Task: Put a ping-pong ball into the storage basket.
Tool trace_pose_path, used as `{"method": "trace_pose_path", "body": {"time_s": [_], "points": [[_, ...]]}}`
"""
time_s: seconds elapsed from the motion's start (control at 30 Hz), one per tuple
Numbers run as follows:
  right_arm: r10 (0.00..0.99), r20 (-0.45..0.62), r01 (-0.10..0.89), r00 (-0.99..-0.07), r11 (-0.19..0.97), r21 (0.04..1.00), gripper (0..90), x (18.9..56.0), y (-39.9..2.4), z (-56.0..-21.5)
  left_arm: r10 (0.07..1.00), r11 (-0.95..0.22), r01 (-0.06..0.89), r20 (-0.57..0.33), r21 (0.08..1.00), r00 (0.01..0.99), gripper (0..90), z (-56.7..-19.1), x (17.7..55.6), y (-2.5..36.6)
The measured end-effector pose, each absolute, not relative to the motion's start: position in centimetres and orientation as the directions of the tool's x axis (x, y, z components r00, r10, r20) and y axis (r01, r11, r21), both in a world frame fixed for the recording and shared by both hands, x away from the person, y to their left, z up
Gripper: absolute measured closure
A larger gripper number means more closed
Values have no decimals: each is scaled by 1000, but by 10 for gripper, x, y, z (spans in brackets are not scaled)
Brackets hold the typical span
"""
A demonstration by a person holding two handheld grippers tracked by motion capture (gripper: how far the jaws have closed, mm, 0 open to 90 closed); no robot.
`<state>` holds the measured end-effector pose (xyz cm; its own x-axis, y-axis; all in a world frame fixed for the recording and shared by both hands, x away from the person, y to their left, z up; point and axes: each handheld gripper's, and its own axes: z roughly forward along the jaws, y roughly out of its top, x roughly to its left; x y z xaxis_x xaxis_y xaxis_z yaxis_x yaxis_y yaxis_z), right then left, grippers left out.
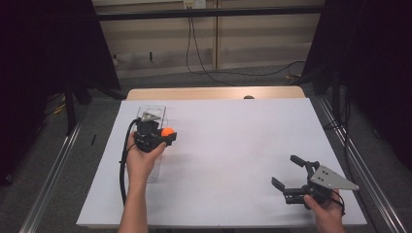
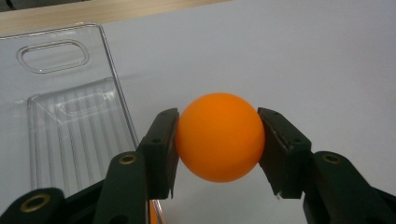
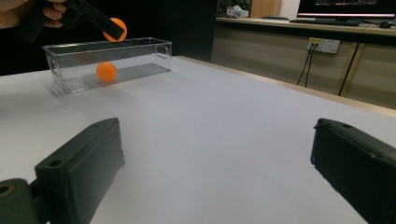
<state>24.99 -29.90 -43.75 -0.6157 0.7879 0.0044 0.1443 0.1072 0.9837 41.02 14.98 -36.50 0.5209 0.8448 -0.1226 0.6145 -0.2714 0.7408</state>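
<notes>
The left hand-held gripper (image 1: 168, 133) is pinching an orange ball (image 2: 219, 136) just beside the clear bin (image 3: 109, 63), probably to drop it in beside the second ball (image 3: 106, 71) lying there. The right hand-held gripper (image 1: 288, 173) is idling over the worktop (image 1: 233, 145), jaws spread and empty.

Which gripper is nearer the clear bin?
Left. The left gripper is at the bin, holding an orange ball beside its rim. The right gripper sits open at the table's opposite near corner, well away.
</notes>
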Motion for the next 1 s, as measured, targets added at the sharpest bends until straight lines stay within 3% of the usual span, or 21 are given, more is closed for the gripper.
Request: {"method": "trace_pose_path", "body": {"time_s": [1.0], "points": [[788, 4, 144, -616, 108, 984, 20, 250, -299, -438, 855, -269, 620, -113, 737, 506, 510, -361, 409, 158]]}}
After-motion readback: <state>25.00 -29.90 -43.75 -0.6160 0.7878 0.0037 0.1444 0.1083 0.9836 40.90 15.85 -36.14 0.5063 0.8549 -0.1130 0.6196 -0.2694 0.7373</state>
